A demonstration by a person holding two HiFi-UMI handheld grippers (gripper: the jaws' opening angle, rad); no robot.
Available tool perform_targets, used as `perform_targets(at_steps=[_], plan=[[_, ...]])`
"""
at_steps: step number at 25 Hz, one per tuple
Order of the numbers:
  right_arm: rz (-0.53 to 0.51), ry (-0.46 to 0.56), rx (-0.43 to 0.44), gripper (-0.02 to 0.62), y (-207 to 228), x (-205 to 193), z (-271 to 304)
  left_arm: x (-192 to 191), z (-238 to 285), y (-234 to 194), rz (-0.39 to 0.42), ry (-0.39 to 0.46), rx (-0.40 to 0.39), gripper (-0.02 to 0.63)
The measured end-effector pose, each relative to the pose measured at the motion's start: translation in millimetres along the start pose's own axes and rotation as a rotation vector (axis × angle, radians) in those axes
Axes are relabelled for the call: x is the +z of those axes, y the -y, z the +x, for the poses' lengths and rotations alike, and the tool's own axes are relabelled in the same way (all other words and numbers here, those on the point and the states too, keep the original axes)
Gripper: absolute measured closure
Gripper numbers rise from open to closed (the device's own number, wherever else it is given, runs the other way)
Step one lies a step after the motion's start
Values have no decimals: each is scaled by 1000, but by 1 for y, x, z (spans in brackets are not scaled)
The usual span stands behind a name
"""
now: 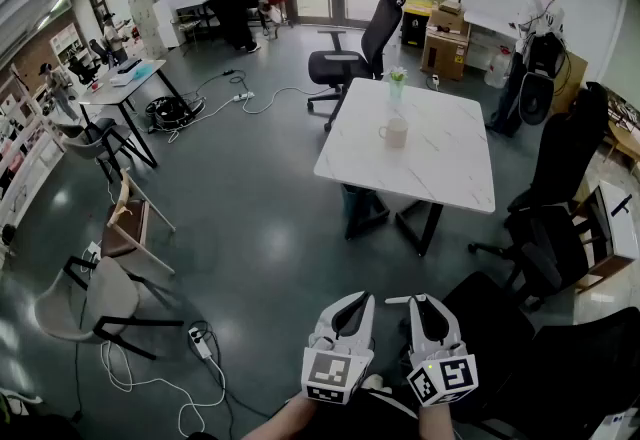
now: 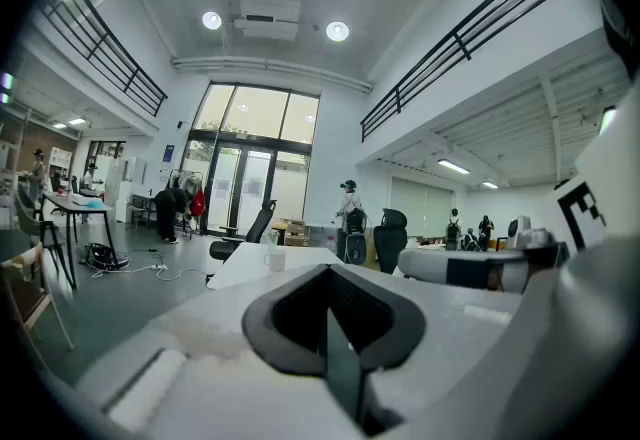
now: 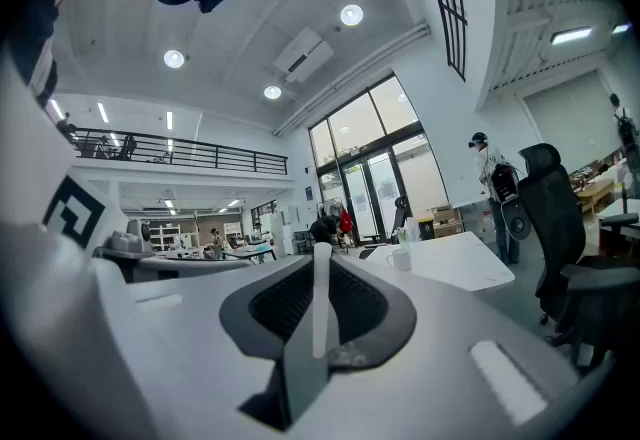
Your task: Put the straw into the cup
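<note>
A white cup (image 1: 396, 133) stands on the white marble table (image 1: 440, 168) across the room, with a small glass vase (image 1: 397, 83) of greenery behind it. In the right gripper view the cup (image 3: 399, 257) shows far ahead on the table (image 3: 455, 266). A white straw (image 3: 320, 303) sits upright in the seam of my right gripper (image 3: 320, 263), which is shut on it. My left gripper (image 2: 330, 280) has its jaws together with nothing between them, and the cup (image 2: 275, 259) is small in the distance. Both the left gripper (image 1: 358, 302) and the right gripper (image 1: 420, 302) are held low, side by side, far from the table.
A black office chair (image 1: 352, 58) stands behind the table and more black chairs (image 1: 555, 228) crowd its right side. Cables and a power strip (image 1: 200, 342) lie on the floor at left, near a wooden chair (image 1: 128, 220). A person (image 1: 540, 23) stands at the back right.
</note>
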State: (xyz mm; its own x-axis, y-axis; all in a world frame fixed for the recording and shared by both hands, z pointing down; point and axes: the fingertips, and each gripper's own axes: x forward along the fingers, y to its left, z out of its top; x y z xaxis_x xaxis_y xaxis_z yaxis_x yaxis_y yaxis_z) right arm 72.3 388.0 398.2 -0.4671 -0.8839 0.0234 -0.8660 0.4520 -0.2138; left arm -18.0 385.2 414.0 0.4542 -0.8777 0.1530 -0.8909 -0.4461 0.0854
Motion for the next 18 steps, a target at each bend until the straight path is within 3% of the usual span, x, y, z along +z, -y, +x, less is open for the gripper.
perform_targets(at_steps=[18], plan=[[12,1,-31,546,-9,-8,52,-6,20,-54,-21,-16,-12,604]])
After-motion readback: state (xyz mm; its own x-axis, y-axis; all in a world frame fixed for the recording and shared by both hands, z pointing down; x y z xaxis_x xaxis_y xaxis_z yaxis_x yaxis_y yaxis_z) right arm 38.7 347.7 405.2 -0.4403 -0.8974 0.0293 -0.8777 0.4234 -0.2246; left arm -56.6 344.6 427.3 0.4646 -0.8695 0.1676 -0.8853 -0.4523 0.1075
